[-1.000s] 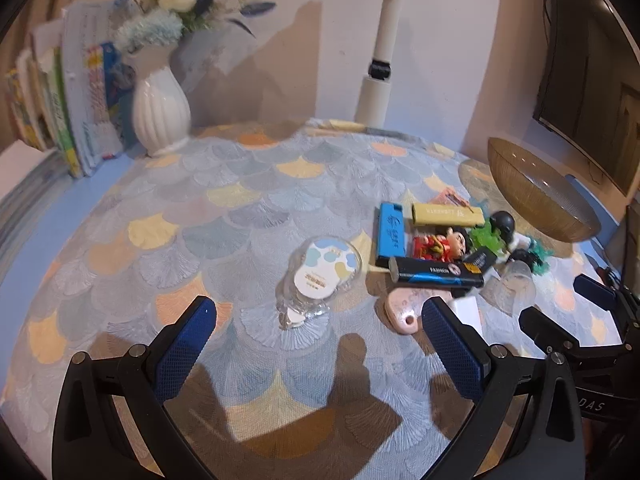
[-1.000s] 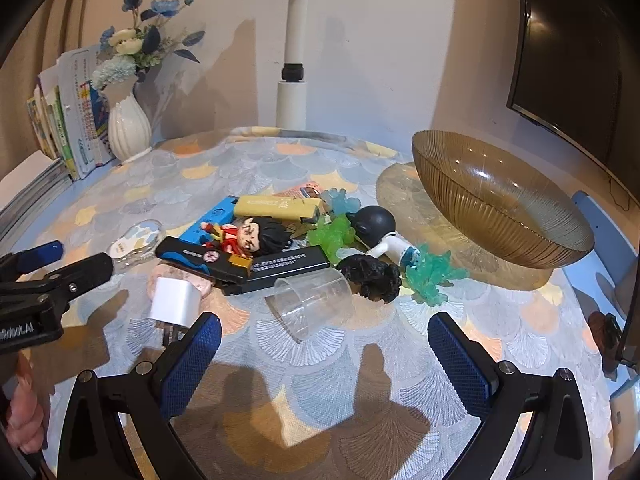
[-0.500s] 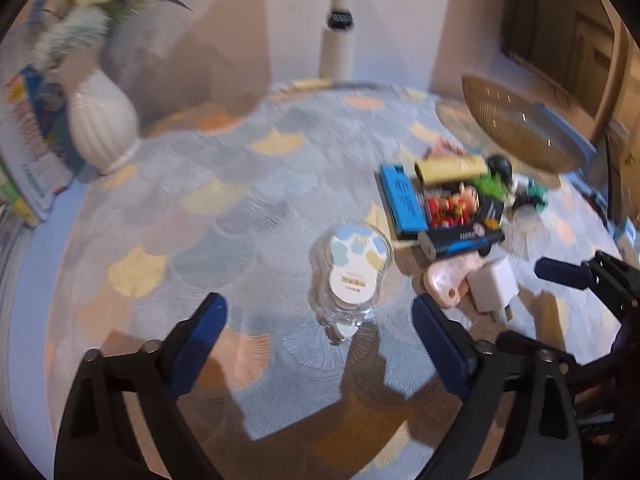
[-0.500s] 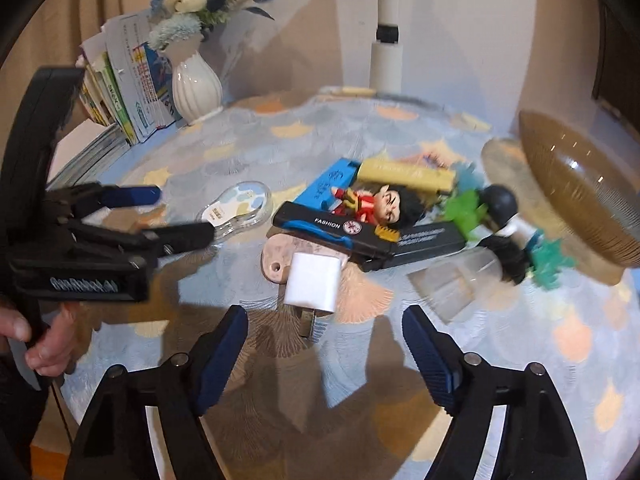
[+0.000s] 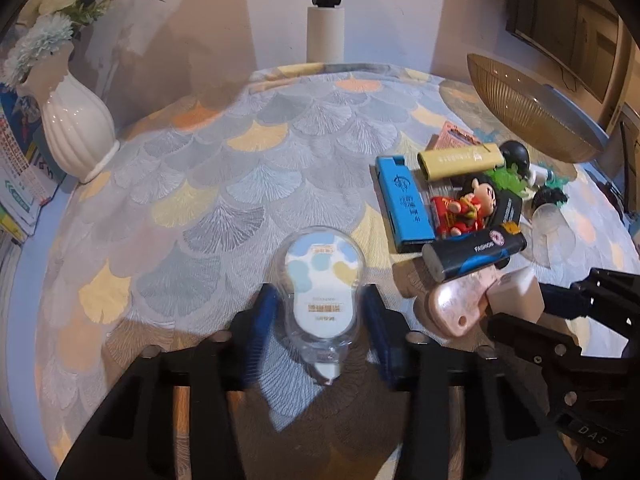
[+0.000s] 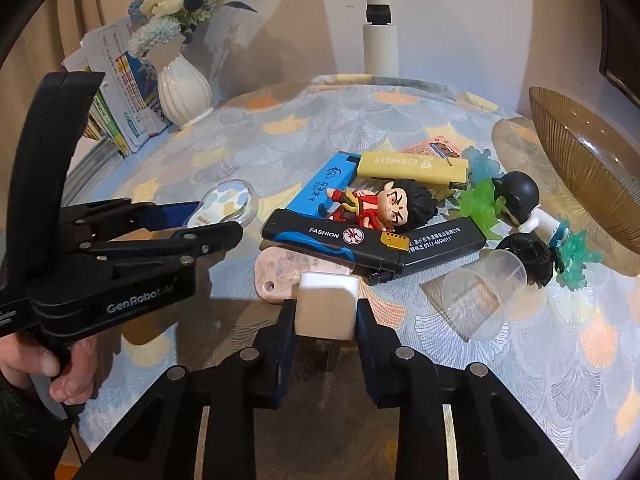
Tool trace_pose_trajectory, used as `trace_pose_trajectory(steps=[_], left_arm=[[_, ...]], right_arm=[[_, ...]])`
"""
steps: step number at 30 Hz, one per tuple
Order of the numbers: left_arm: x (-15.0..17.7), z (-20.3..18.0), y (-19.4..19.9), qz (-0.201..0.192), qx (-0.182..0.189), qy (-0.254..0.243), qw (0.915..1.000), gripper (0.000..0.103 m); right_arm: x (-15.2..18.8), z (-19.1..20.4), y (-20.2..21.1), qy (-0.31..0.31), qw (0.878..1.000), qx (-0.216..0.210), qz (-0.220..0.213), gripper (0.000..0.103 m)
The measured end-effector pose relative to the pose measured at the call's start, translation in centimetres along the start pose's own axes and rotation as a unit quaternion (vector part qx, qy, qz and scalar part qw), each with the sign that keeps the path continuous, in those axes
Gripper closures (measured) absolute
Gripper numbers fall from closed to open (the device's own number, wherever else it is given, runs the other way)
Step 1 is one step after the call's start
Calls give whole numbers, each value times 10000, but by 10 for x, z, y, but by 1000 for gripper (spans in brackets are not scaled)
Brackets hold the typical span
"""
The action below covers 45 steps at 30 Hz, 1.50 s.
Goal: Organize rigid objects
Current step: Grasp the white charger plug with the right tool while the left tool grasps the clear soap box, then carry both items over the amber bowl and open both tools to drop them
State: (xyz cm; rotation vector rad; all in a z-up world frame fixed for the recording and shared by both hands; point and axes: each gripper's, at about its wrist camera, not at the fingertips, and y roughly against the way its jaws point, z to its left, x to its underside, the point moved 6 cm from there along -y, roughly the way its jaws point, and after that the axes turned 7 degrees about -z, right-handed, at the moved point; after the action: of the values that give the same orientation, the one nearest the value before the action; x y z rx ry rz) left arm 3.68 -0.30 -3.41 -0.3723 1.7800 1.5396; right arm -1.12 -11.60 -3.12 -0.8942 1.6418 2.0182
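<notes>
White charger block [image 6: 326, 312] sits clamped in the right gripper [image 6: 325, 326] near the tablecloth's [image 5: 224, 184] front edge; the left gripper [image 5: 320, 328] closes narrowly around the clear packet [image 5: 320, 280].

Tablecloth [image 5: 224, 184]: grey, yellow and orange fan scales. At two o'clock, a ribbed amber bowl [image 5: 520, 108].

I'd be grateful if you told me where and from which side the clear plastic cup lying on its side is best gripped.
Grip the clear plastic cup across its round wall near the mouth, coming from above. It lies tipped with its open mouth toward the right-wrist camera and its base against the black hair-like toy piece, so both curved flanks look free.
</notes>
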Motion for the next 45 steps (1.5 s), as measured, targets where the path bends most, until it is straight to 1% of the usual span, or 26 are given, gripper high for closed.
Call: trace_pose_trajectory(steps=[3, 6, 8, 12, 16, 19, 21, 22, 23, 24, 26, 28, 30, 32, 35, 38, 39, 41, 43, 45], left_arm=[[3, -5, 6, -45, 56, 114, 9999, 64], [9, -15, 20, -154, 173, 208, 9995, 64], [14, -26, 30, -221, 284, 242, 9991, 64], [23, -46, 44, -309, 378, 270, 9984, 64], [29, -66, 51, -332, 659, 341, 9967, 64], [34, -79, 49, -280, 715, 243, 9968, 64], [37, -87, 44, -214, 747, 194, 9968, 64], [38, -90, 42, -189, 750, 167, 9969, 64], [40, -93, 40, -153, 740, 140, 9970, 64], [41, -95, 38, -132, 728, 121, 9972, 64], [41, -97, 39, -137, 740, 103, 9971, 64], [37, -100, 42, -192, 781, 118, 9967, 64], [25, -105, 48, -321, 826, 80, 9960, 64], [7, -114, 54, -474, 879, -42, 9950, 64], [-31, -134, 59, -697, 1010, -278, 9921, 64], [-72, -159, 56, -888, 1201, -476, 9876, 64], [-88, -171, 52, -953, 1255, -550, 9860, 64], [-114, -192, 40, -983, 1381, -658, 9833, 64], [-129, -206, 22, -899, 1451, -655, 9831, 64], [-137, -221, -3, -689, 1583, -596, 9832, 64]], right_arm=[[3, -7, 8, 14, 10000, 36, -23, 76], [8, -20, 24, -109, 9999, 1, -110, 77], [13, -35, 34, -166, 9997, 141, -117, 77], [26, -59, 51, -271, 9992, 276, -95, 77], [39, -76, 59, -246, 9989, 390, -68, 77], [47, -82, 57, -245, 9988, 435, 11, 76], [47, -81, 57, -194, 9988, 457, -1, 74], [47, -80, 57, -200, 9989, 432, -9, 70], [47, -80, 57, -207, 9989, 429, -25, 69], [48, -80, 57, -198, 9987, 459, -47, 70], [48, -79, 58, -133, 9984, 533, -103, 77], [46, -80, 62, -183, 9984, 492, -200, 77], [37, -86, 73, -323, 9978, 458, -359, 77], [21, -95, 87, -353, 9963, 550, -563, 77], [-15, -127, 119, -451, 9903, 896, -966, 77], [-45, -162, 137, -606, 9829, 1294, -1162, 77], [-56, -180, 140, -687, 9792, 1507, -1169, 77], [-68, -203, 140, -816, 9757, 1712, -1095, 77], [-74, -225, 129, -938, 9754, 1815, -832, 77], [-73, -239, 113, -1029, 9762, 1839, -509, 77]])
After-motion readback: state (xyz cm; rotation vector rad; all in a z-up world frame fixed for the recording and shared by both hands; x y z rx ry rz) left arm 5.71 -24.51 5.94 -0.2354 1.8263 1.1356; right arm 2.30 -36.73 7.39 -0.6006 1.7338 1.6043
